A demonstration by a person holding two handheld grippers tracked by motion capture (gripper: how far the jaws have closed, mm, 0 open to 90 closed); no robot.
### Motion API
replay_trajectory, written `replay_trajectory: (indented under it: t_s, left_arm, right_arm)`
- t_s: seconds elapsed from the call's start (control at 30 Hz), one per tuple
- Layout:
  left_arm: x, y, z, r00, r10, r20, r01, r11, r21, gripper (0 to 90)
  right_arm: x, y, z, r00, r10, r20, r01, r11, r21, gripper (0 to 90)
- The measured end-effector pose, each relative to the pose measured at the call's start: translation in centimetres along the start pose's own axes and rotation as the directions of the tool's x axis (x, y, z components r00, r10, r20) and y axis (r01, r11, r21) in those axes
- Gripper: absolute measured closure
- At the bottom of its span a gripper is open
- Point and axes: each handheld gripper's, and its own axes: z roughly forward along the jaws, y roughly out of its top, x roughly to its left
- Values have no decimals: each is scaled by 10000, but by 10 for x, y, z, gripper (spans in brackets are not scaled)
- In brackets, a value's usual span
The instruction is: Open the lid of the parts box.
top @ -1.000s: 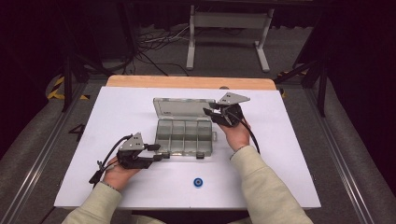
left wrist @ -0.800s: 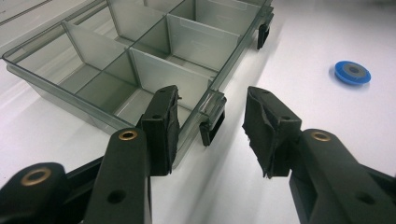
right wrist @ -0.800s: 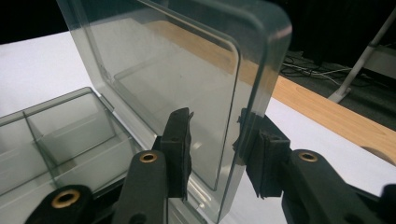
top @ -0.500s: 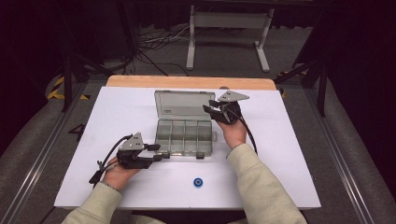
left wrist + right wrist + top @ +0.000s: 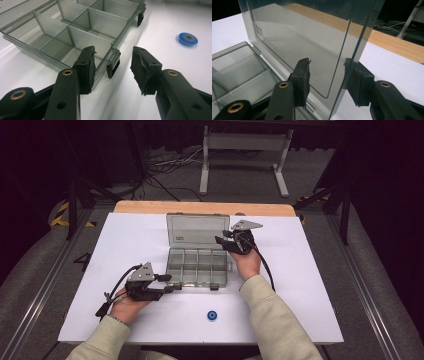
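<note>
A clear plastic box (image 5: 198, 265) with small compartments sits in the middle of the white surface (image 5: 320, 290), its lid (image 5: 196, 230) standing open at the far side. The right hand-held gripper (image 5: 223, 243) is at the lid's right edge; its jaws have just been opening and now straddle that edge, spread, with gaps either side. The left hand-held gripper (image 5: 171, 283) rests at the box's near left corner, jaws spread around the front wall by a black latch (image 5: 113, 67). A blue disc (image 5: 213, 315) lies near the front edge, well apart.
</note>
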Motion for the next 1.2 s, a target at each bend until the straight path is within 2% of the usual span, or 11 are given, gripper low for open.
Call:
replay_trajectory:
  t_s: [0.2, 0.33, 0.77, 1.2]
  left_arm:
    - [0, 0, 0, 10000, -14, 16, 14, 10000, -16, 541]
    - [0, 0, 0, 10000, -36, 28, 36, 10000, -12, 540]
    - [0, 0, 0, 9999, -127, 72, 127, 9999, 6, 533]
    - [0, 0, 0, 9998, -165, 63, 165, 9999, -1, 532]
  right_arm:
    - [-6, -6, 5, 9991, 429, -29, -429, 9990, 96, 556]
    - [-8, -8, 8, 9987, 513, 20, -514, 9985, 177, 550]
    - [-12, -14, 14, 9960, 867, -235, -857, 9955, 396, 502]
    - [-16, -20, 18, 9886, 1459, -367, -1425, 9863, 831, 432]
